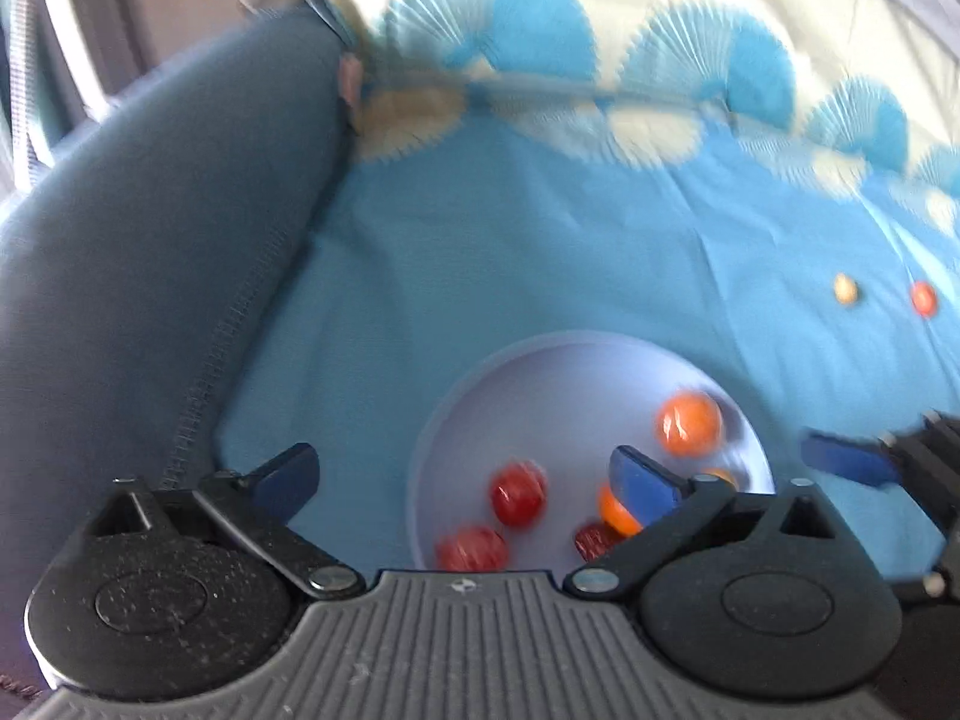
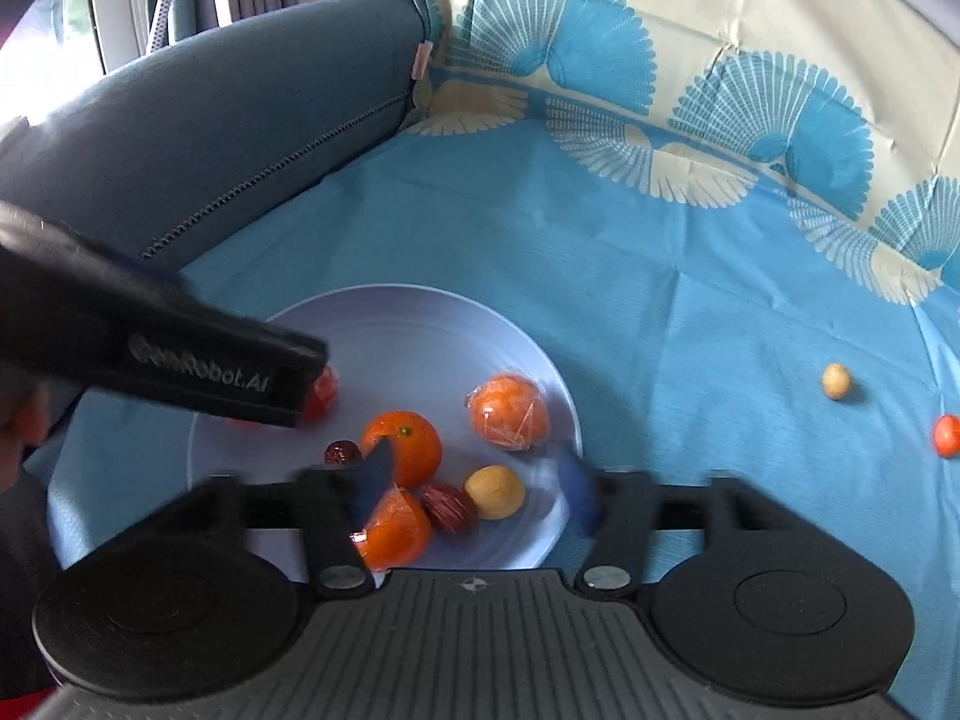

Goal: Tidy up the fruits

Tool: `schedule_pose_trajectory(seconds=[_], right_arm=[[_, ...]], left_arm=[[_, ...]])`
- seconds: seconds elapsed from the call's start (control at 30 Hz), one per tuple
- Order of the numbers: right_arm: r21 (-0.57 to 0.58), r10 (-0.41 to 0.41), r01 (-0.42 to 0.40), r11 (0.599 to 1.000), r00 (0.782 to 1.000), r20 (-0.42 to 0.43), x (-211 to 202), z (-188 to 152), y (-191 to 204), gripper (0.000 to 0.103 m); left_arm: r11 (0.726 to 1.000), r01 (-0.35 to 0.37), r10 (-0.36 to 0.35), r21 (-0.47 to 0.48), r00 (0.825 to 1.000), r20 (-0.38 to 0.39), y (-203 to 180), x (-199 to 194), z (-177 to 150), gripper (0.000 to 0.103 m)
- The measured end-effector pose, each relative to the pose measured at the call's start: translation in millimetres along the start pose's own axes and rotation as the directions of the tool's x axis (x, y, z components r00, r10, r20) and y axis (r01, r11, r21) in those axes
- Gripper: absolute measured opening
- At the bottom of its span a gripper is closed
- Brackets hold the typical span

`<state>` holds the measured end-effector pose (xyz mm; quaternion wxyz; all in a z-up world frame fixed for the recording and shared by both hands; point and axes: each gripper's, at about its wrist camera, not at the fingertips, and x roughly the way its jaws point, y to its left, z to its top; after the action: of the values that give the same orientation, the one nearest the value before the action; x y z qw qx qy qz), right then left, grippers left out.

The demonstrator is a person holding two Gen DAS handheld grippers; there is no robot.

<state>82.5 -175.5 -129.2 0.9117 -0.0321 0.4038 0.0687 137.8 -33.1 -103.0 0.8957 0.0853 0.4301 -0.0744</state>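
Two grippers over one pale blue plate [image 2: 420, 324] of fruit on a blue cloth [image 2: 660, 312]

Both tools are spread with nothing between the fingers: the left gripper [image 1: 468, 477] sits low in its own view, fingers wide apart above the plate, and the right gripper [image 2: 474, 489] hangs over the plate's near edge, its blue tips blurred. In the right wrist view the plate lies lower centre and carries three oranges, one of them plastic-wrapped [image 2: 509, 412], plus a yellowish round fruit [image 2: 495, 492], two dark red dates [image 2: 449, 507] and a red fruit [image 2: 321, 394] half hidden under the left tool's black body. Off the plate at the right of that frame, well apart from it, lie a small yellow fruit [image 2: 836, 381] and a small red fruit [image 2: 948, 435]. A grey-blue cushion [image 2: 228, 114] fills the upper left
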Motion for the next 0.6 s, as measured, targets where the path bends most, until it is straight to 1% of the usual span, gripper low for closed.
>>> schedule_pose_trajectory(seconds=[0.03,0.1,0.17,0.23,0.33,0.43,0.5,0.6], right_arm=[[-0.005,-0.003,0.003,1.0,1.0,0.003,-6.3,-1.2,1.5,0.076],[-0.019,-0.006,0.006,1.0,1.0,-0.006,-20.7,-4.2,5.6,0.087],[-0.018,-0.013,0.013,1.0,1.0,-0.007,-39.8,-10.6,10.5,0.093],[-0.014,-0.005,0.005,1.0,1.0,-0.019,-59.3,-18.1,16.2,0.095],[0.009,0.007,-0.006,1.0,0.999,-0.048,-88.3,-31.2,26.1,0.098],[0.034,0.049,-0.046,0.998,0.995,-0.082,-116.7,-44.5,37.8,0.098],[0.032,0.047,-0.045,0.998,0.997,-0.066,-135.9,-52.2,45.3,0.099],[0.044,-0.004,0.004,0.999,1.0,-0.005,-163.4,-58.9,53.3,0.099]], left_arm=[[1.0,0.006,-0.006,-0.006,1.0,0.001,2.4,-5.6,-1.0,0.103],[1.0,0.017,-0.018,-0.022,0.999,-0.034,8.5,-15.0,-4.0,0.103],[0.998,0.032,-0.035,-0.049,0.997,-0.063,15.7,-29.0,-11.6,0.103],[0.996,0.042,-0.048,-0.076,0.996,-0.078,23.6,-46.9,-23.9,0.103],[0.994,0.02,-0.033,-0.107,0.992,-0.118,32.3,-71.1,-43.2,0.103],[0.992,0.029,-0.046,-0.127,0.989,-0.137,39.2,-95.7,-58.9,0.103],[0.99,0.027,-0.045,-0.138,0.991,-0.129,43.1,-113.4,-67.2,0.103],[0.99,0.023,-0.035,-0.142,0.996,-0.079,44.5,-139.9,-77.3,0.103]])
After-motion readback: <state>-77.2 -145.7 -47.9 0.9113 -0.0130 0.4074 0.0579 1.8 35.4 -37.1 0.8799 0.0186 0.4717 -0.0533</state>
